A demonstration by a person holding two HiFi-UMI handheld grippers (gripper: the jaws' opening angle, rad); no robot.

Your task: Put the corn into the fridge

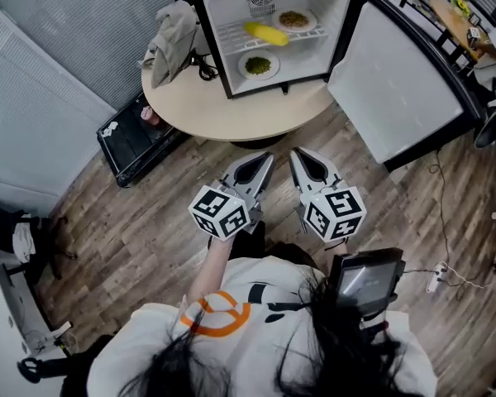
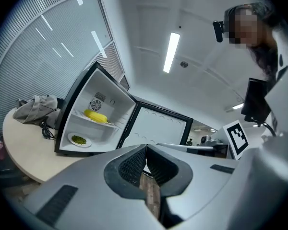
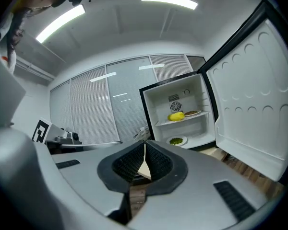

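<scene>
The yellow corn (image 1: pixel 266 33) lies on the upper wire shelf of the open mini fridge (image 1: pixel 215 23), which stands on a round table. It also shows as the corn (image 2: pixel 96 116) in the left gripper view and the corn (image 3: pixel 176 116) in the right gripper view. My left gripper (image 1: pixel 269 157) and right gripper (image 1: pixel 295 153) hover side by side over the wooden floor, short of the table's near edge, both pointing at the fridge. Each gripper's jaws are shut with nothing between them: left gripper (image 2: pixel 145 150), right gripper (image 3: pixel 144 147).
A plate of greens (image 1: pixel 258 65) sits on the fridge floor and a plate of food (image 1: pixel 294 20) beside the corn. The fridge door (image 1: pixel 397 81) stands wide open at the right. A grey cloth (image 1: pixel 174 27) lies on the table (image 1: pixel 231 114); a black case (image 1: pixel 136 139) rests on the floor.
</scene>
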